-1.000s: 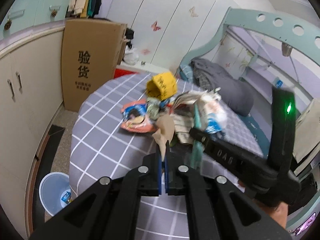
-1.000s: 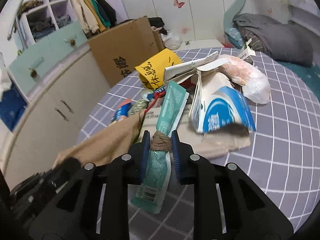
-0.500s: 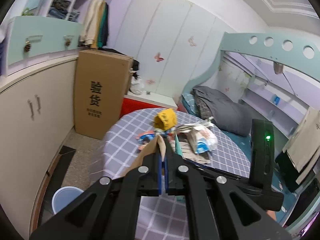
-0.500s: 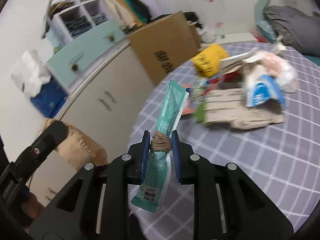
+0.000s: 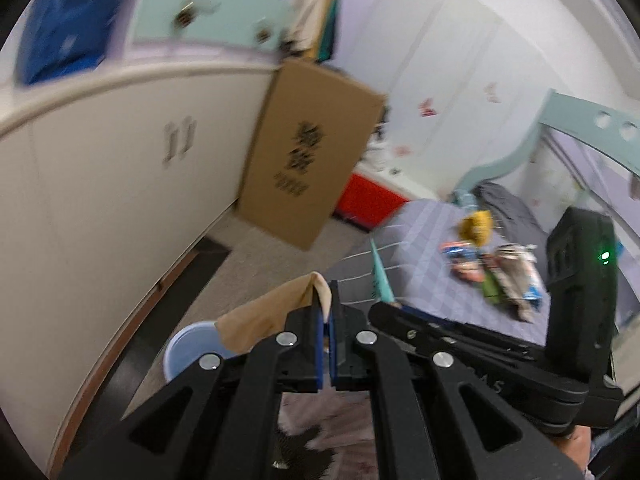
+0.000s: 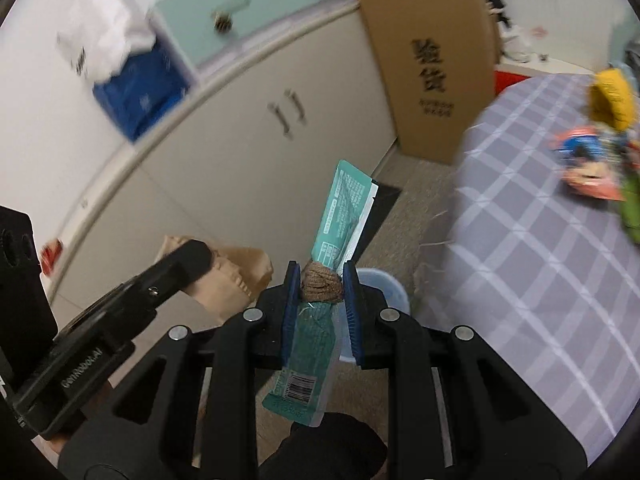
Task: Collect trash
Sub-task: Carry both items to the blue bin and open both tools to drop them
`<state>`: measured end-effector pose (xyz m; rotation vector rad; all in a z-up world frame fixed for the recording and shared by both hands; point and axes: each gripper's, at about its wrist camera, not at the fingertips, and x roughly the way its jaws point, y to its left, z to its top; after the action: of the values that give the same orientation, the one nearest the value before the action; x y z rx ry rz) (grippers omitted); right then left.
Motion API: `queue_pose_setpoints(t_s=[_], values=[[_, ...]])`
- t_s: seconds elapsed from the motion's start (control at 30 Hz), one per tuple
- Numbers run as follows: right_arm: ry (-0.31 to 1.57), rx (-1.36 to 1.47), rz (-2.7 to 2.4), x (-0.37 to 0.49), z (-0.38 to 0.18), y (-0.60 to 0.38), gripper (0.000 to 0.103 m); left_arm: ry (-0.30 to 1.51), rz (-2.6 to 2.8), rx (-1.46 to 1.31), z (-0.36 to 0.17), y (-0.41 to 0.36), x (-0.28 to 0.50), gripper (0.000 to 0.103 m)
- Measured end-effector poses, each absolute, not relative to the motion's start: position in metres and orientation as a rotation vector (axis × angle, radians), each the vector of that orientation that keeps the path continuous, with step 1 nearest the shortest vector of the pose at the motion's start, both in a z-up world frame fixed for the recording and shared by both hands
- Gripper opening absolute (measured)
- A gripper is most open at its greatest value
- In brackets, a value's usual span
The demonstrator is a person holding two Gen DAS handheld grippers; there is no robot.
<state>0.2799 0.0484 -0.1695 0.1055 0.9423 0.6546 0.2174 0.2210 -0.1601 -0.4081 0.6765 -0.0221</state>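
- The cream cupboard [image 6: 208,152] curves along the wall, and a tall cardboard box [image 5: 308,156] printed with black characters stands on the floor at its far end
- The round desk [image 6: 532,264] under its grey checked cloth sits to my right, with the rest of the trash [image 5: 496,272] piled on its far part: a yellow bag, bright wrappers and some crumpled paper
- A pale blue bin [image 5: 192,344] stands on the floor near the desk edge, showing just past the tips of both my claws
- My left claw [image 5: 325,320] is clamped tight on a fold of tan paper bag [image 5: 272,312], which hangs off to the left above the bin
- My right claw [image 6: 320,292] is pinched on a small wad of brown string [image 6: 322,286] together with a long teal wrapper [image 6: 344,216]; the wrapper stands up past the fingertips and its barcoded end hangs below them
- Both claws are off the desk, side by side, with the bin below them
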Motion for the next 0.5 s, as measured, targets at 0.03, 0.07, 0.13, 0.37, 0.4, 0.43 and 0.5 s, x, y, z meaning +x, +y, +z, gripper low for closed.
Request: queue_pose_setpoints(t_s=[0.03, 0.07, 0.13, 0.37, 0.4, 0.43, 0.5], values=[[0.953, 0.09, 0.662, 0.283, -0.176, 0.058, 0.022, 0.688, -0.008, -0.416, -0.167, 0.228, 0.219, 0.002], [0.968, 0.065, 0.666, 0.288, -0.186, 0.072, 0.022, 0.715, 0.009, -0.431, -0.179, 0.241, 0.223, 0.002], [1.006, 0.03, 0.671, 0.298, -0.203, 0.094, 0.022, 0.763, 0.044, -0.461, -0.201, 0.264, 0.231, 0.002], [1.061, -0.066, 0.631, 0.328, -0.257, 0.146, 0.06, 0.886, 0.125, -0.519, -0.259, 0.306, 0.257, 0.002], [1.059, -0.085, 0.623, 0.33, -0.262, 0.15, 0.06, 0.902, 0.131, -0.524, -0.265, 0.309, 0.26, 0.002], [1.067, -0.095, 0.622, 0.331, -0.267, 0.152, 0.06, 0.913, 0.134, -0.526, -0.27, 0.31, 0.262, 0.002], [1.07, -0.1, 0.607, 0.331, -0.272, 0.15, 0.06, 0.934, 0.137, -0.525, -0.278, 0.311, 0.266, 0.002]])
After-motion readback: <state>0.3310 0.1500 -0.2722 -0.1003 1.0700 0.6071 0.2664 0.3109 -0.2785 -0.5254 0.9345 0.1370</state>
